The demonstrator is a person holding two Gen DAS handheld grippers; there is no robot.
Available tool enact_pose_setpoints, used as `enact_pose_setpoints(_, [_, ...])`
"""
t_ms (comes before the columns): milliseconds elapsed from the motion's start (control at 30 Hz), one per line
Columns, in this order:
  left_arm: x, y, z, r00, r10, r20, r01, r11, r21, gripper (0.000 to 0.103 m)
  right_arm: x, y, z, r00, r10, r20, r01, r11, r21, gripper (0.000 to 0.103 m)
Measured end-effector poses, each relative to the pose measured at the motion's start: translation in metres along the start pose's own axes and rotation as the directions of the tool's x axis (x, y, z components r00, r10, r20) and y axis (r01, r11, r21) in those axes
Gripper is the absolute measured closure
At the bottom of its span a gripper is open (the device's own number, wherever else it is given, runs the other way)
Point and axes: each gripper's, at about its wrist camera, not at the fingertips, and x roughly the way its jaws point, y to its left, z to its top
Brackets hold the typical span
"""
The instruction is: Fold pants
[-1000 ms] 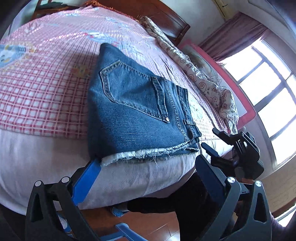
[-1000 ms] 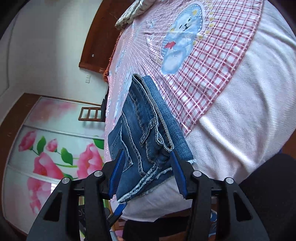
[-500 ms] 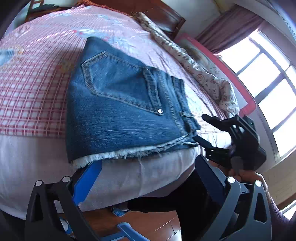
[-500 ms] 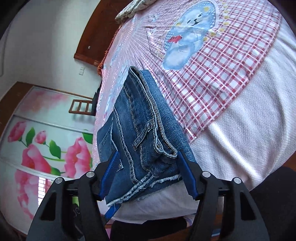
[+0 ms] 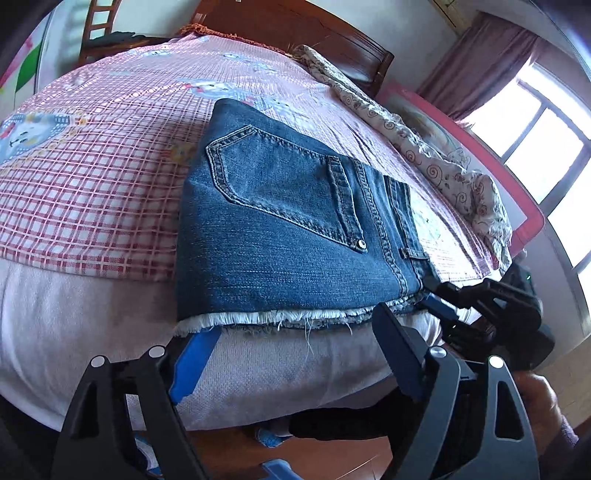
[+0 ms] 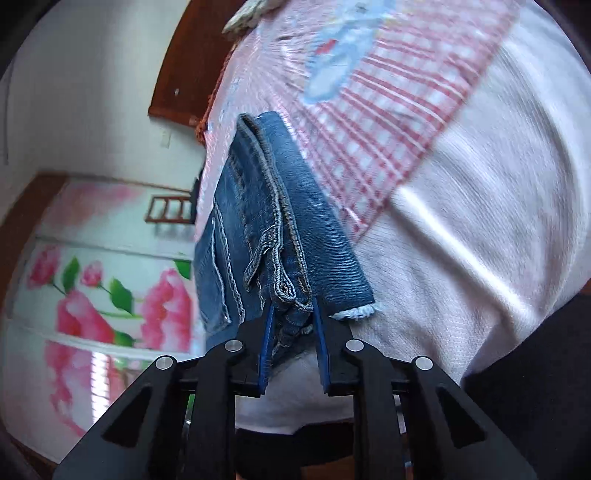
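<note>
- Bed [image 5: 92,302]: one, pink checked cover; wooden headboard [image 5: 314,40].
- Folded jeans [image 5: 288,221]: one.
- Left gripper [image 5: 295,332]: jaws closing, wide, hem between.
- Right gripper [image 6: 292,325]: jaws closing, clamping jeans corner.

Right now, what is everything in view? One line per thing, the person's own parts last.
Denim pants: one, blue, folded at the bed's near edge.
Bedspread: one, red-white check, under the pants.
Blanket: one, cream patterned, along the far side.
Headboard: one, brown wood.
Curtain: one, purple, by the window.
Left gripper: black with blue pads, closing, not yet pressing the frayed hem.
Right gripper: closing on the waistband corner.
Hand: one, behind the right gripper.
</note>
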Motion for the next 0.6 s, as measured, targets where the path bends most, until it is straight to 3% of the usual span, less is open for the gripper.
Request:
enact_pose_setpoints(100, [0.003, -0.004, 0.002, 1.0, 0.002, -0.004, -0.002, 1.0, 0.017, 0.018, -0.008, 0.013, 0.004, 0.998, -0.047, -0.031, 0.047, 0.999, 0.009, 0.077])
enact_pose_setpoints(200, [0.004, -0.004, 0.001, 1.0, 0.0, -0.003, 0.0, 1.0, 0.023, 0.016, -0.031, 0.025, 0.011, 0.995, -0.095, 0.031, 0.095, 0.995, -0.022, 0.062])
enact_pose_setpoints(267, [0.006, -0.006, 0.002, 1.0, -0.005, -0.001, 0.005, 1.0, 0.026, 0.013, -0.036, 0.032, 0.024, 0.995, -0.087, 0.058, 0.089, 0.995, -0.04, 0.059])
enact_pose_setpoints(367, [0.008, -0.009, 0.002, 1.0, -0.004, 0.0, 0.004, 0.999, 0.031, 0.012, -0.023, 0.052, 0.048, 0.989, -0.118, 0.087, 0.128, 0.984, -0.125, 0.059])
enact_pose_setpoints(500, [0.009, -0.008, 0.002, 1.0, -0.009, -0.002, 0.009, 0.999, 0.038, 0.012, 0.011, 0.072, 0.086, 0.986, -0.126, 0.109, 0.141, 0.979, -0.148, 0.059])
enact_pose_setpoints(567, [0.009, -0.01, 0.002, 1.0, 0.003, -0.008, -0.002, 0.999, 0.051, 0.012, 0.024, 0.079, 0.101, 0.972, -0.188, 0.139, 0.211, 0.961, -0.177, 0.054])
enact_pose_setpoints(600, [0.01, -0.011, 0.002, 1.0, 0.007, -0.009, -0.006, 0.999, 0.053, 0.012, 0.031, 0.079, 0.107, 0.968, -0.211, 0.138, 0.235, 0.953, -0.192, 0.046])
